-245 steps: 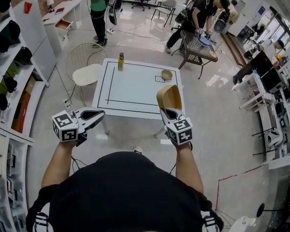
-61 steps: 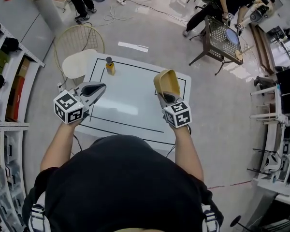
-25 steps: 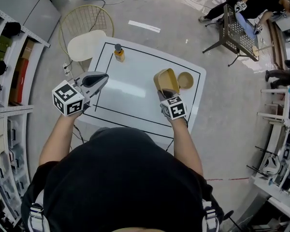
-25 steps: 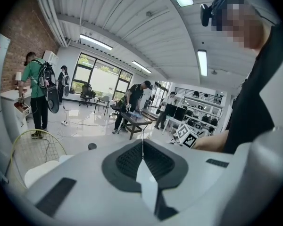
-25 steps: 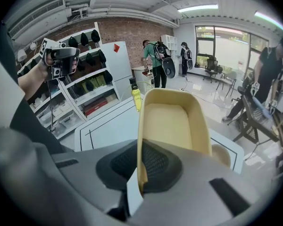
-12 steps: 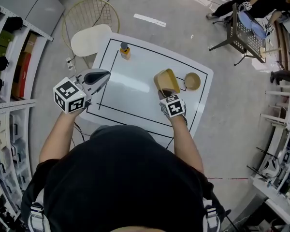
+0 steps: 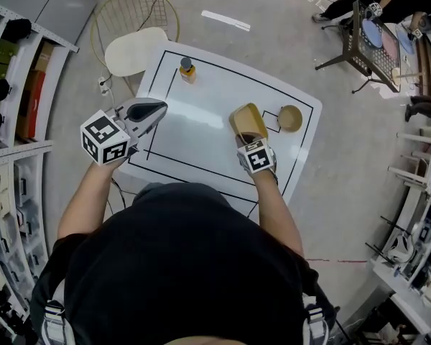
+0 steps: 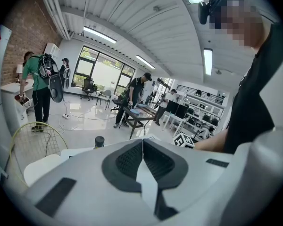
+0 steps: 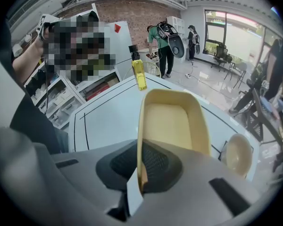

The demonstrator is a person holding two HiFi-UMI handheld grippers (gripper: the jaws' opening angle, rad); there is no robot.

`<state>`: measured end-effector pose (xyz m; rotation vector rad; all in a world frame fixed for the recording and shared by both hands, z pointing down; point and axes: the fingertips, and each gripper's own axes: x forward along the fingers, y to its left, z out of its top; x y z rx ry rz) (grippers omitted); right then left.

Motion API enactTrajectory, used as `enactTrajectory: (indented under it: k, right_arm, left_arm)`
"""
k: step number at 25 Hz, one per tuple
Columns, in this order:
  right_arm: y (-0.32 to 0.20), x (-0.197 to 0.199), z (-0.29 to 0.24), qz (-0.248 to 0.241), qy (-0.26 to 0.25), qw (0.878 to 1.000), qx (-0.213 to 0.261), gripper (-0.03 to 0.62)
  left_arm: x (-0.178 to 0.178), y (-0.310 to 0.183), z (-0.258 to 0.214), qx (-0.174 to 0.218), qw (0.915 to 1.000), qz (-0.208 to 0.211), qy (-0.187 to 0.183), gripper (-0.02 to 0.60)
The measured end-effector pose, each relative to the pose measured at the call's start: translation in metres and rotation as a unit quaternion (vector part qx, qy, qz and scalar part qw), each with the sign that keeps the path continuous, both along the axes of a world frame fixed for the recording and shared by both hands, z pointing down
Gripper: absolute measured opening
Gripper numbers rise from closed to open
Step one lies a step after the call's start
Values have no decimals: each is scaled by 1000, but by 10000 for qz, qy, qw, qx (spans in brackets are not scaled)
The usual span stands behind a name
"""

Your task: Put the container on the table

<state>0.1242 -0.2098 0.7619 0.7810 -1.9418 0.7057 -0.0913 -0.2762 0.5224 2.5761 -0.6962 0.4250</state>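
- Container (image 7: 247, 120), a tan oblong tub, is held over the right half of the white table (image 7: 194, 131), just beside a small round bowl (image 7: 290, 118); it looks tipped up on edge and not yet set down, though contact with the tabletop cannot be ruled out
- The right gripper (image 7: 249, 139) has its jaws clamped on the tub's near wall, one jaw inside and one outside; a rim pinch like this probably lets the tub be lowered with no jaw caught beneath it
- The left gripper (image 7: 155, 109) hangs over the table's left edge, jaws pressed together on nothing, seemingly kept aside because one gripper is enough for the job
- A yellow bottle (image 7: 187, 70) stands near the table's far left corner, well apart from the container, with a white chair (image 7: 133, 47) beyond it
- The task appears to be in its last stretch: level the tub, bring it down on bare tabletop, part the jaws; released on edge it could topple or knock the bowl
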Motion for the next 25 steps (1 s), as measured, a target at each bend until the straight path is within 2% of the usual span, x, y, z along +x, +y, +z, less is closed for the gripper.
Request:
enactTrajectory:
  k: [16,25]
  right_arm:
    - [13,-6,41,-215,222,9990,-312,8]
    - [13,-4,55,-467,598,9967,-273,8]
  left_arm:
    - [2,-12,22,-203,9998,-23,5,8]
    - [1,-18,34,-327,9995,-21,-7,8]
